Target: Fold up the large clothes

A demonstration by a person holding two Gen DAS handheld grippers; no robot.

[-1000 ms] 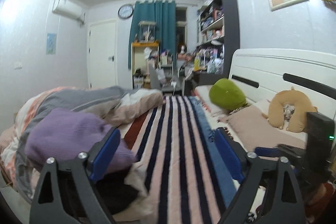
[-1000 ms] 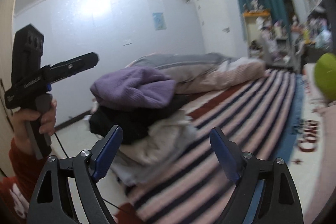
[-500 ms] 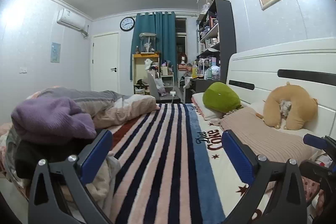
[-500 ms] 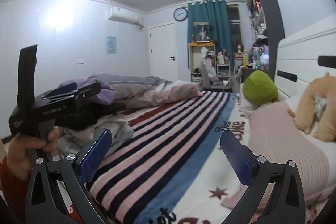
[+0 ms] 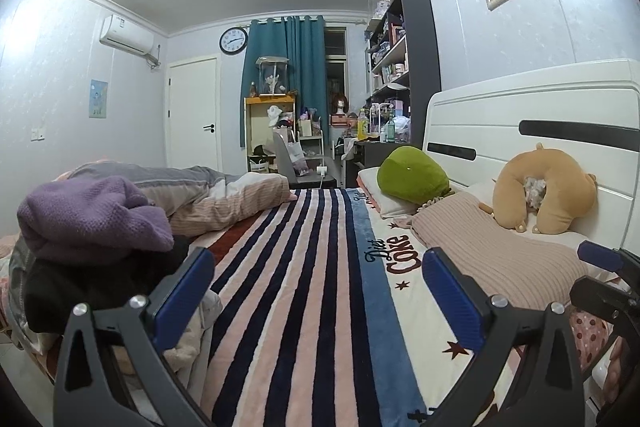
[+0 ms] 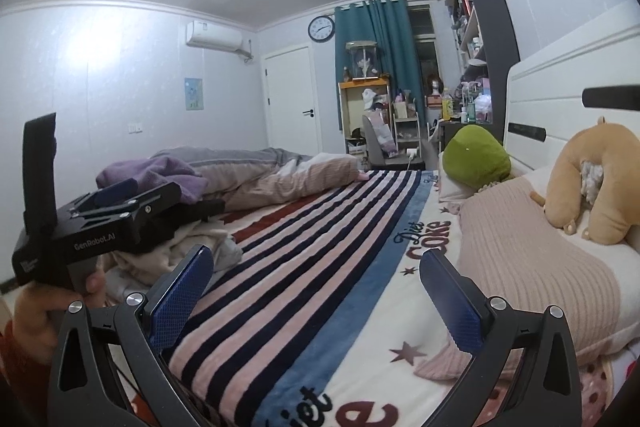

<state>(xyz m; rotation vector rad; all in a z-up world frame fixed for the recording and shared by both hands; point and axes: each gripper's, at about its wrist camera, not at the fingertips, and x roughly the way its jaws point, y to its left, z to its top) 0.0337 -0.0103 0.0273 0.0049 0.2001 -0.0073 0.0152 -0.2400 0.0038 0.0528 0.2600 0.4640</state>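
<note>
Meanwhile, both hand-held grippers, left [image 5: 316, 291] and right [image 6: 316, 291], had been levelled away from the clothes pile [image 5: 96, 227] at far left, jaws apart and empty; nothing was grasped.

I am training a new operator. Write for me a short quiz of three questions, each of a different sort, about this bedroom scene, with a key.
1. True or false: the left gripper is shut on the purple sweater.
2. Which lies on top of the clothes pile? A) purple sweater B) green pillow C) tan neck pillow
3. Fill in: the right gripper is ____ and holds nothing.

Key: 1 false; 2 A; 3 open
</note>
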